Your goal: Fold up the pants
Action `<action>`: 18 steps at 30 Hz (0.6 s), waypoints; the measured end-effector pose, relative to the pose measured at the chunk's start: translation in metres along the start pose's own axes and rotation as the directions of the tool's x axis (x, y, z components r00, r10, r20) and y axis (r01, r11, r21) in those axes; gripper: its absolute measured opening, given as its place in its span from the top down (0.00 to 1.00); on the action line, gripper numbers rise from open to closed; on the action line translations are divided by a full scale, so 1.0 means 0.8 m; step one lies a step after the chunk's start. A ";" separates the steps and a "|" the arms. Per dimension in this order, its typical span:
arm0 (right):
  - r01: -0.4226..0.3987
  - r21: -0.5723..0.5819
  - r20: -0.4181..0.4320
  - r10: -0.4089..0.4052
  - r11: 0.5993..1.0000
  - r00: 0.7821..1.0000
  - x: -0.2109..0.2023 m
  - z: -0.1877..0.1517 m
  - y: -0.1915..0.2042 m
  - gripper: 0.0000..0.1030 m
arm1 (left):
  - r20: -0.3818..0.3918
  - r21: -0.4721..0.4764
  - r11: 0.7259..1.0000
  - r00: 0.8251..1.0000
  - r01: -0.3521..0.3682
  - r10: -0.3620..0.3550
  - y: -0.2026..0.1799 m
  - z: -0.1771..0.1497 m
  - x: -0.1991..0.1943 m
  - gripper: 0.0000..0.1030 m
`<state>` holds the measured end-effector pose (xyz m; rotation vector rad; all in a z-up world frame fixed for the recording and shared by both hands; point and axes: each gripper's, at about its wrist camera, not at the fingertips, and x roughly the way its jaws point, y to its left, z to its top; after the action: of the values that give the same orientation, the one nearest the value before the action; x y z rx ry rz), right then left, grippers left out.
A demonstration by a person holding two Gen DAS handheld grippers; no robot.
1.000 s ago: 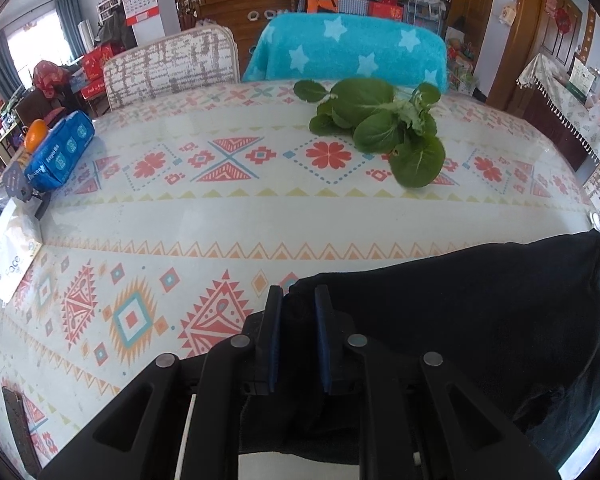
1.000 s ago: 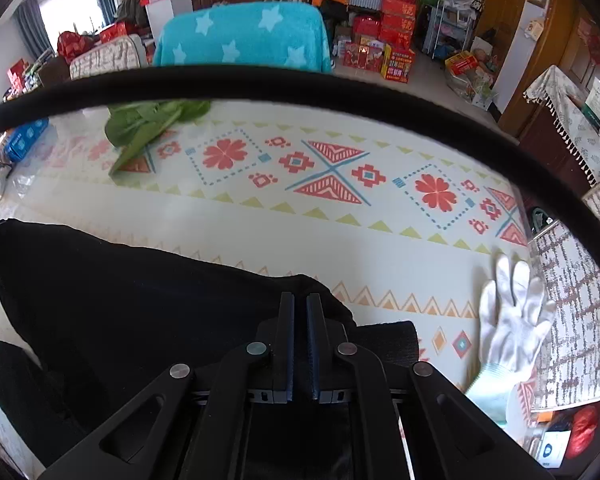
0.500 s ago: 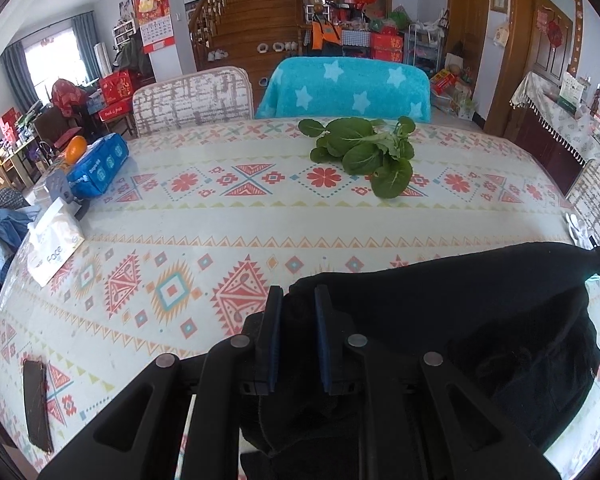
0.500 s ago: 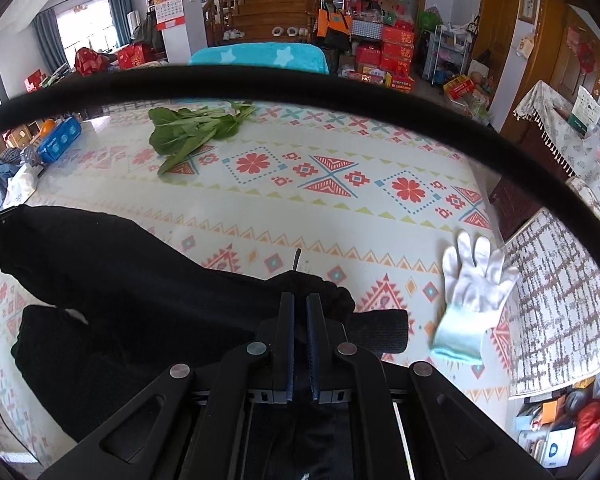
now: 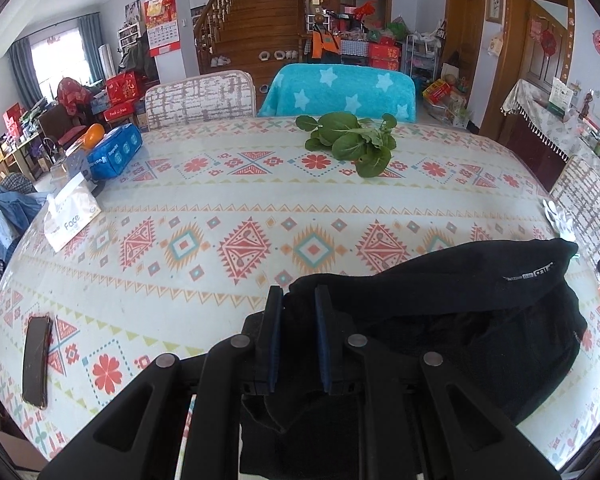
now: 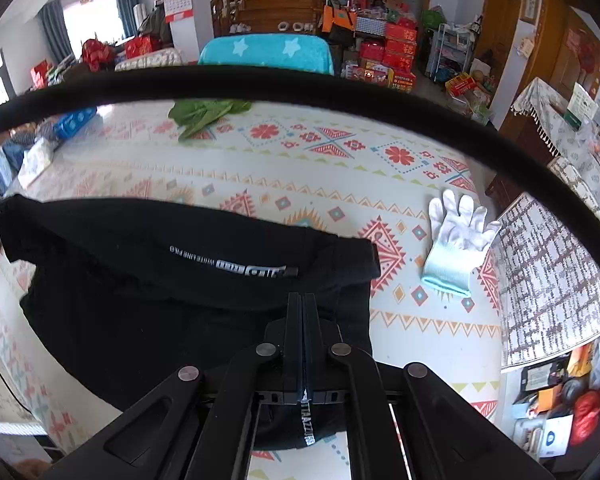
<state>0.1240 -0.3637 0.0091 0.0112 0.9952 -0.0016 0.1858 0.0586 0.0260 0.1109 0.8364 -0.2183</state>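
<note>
The black pants [image 5: 480, 320] hang stretched between my two grippers above the patterned table [image 5: 240, 208]. My left gripper [image 5: 298, 300] is shut on the left end of the waistband, with bunched cloth between its pads. My right gripper [image 6: 304, 304] is shut tight on the other end. The pants [image 6: 160, 280] spread to the left in the right wrist view, and white lettering on the waistband [image 6: 236, 264] faces the camera. The lower legs droop below the waistband towards the table's near edge.
Green leafy vegetables [image 5: 352, 140] lie at the far middle of the table. A white glove [image 6: 456, 240] lies right of the pants. A tissue pack [image 5: 70, 216], a blue package [image 5: 114, 152] and a dark phone [image 5: 36, 360] lie on the left. Chairs stand behind and to the right.
Both grippers have risen and pulled back with the pants. The waistband now hangs higher and more stretched, and more of the table shows.
</note>
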 end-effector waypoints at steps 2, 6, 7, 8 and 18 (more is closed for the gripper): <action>-0.061 0.044 -0.029 0.062 0.997 0.998 0.007 -0.006 -0.002 0.98 | 0.004 -0.004 1.000 1.000 0.004 -0.004 -0.001 -0.004 -0.006 0.85; -0.129 0.260 -0.022 0.140 0.957 0.990 0.027 -0.013 -0.040 0.83 | 0.006 -0.002 1.000 1.000 0.006 -0.006 0.001 -0.007 -0.009 0.85; -0.129 0.311 -0.017 0.141 0.942 0.990 0.032 -0.015 -0.051 0.74 | 0.006 -0.001 1.000 1.000 0.009 -0.008 0.001 -0.008 -0.010 0.85; -0.129 0.365 -0.007 0.142 0.922 0.990 0.035 -0.016 -0.064 0.47 | 0.007 -0.001 1.000 1.000 0.011 -0.011 0.002 -0.010 -0.012 0.85; -0.063 0.554 -0.028 0.094 0.830 0.995 0.091 0.018 -0.088 0.26 | -0.023 -0.007 0.999 0.999 0.041 -0.041 0.017 -0.016 0.010 0.85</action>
<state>0.1753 -0.4339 -0.0451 0.5916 1.0191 -0.2178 0.1853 0.0731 0.0119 0.0905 0.8633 -0.2528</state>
